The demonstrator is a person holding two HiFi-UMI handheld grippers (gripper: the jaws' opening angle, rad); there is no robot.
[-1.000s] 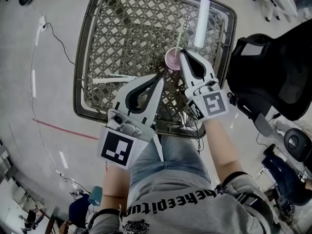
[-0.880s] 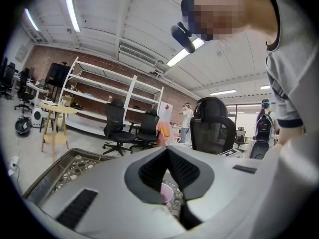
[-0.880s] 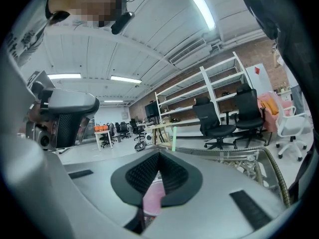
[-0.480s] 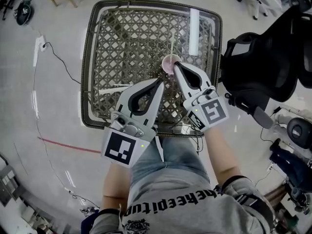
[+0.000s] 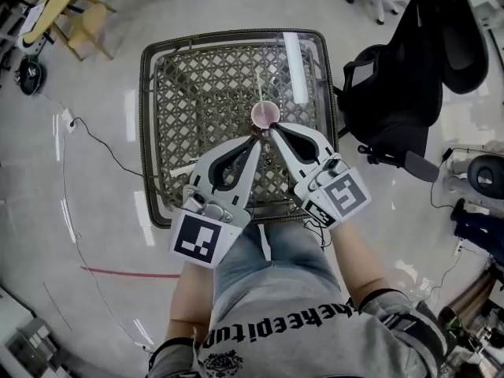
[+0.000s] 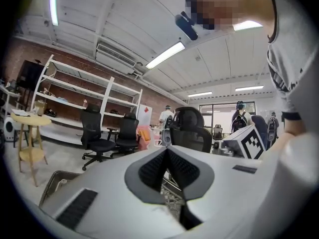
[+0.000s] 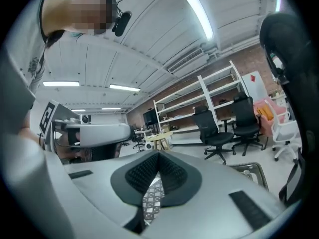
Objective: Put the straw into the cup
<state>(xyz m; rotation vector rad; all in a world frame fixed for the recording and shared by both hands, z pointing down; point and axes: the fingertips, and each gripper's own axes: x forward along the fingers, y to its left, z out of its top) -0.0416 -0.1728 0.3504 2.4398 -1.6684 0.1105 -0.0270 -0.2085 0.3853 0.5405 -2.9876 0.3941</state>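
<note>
Left gripper (image 5: 257,138), right gripper (image 5: 272,130), white, two-jaw: we hold both clenched, empty, tips just beside small round pink cup (image 5: 264,115); thin pale straw (image 5: 259,91) standing inside cup.

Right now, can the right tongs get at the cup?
Probably yes. The right tongs point at the cup from close beside it on the table, and nothing lies between them. They are shut and empty, though, so they would have to open first.
</note>
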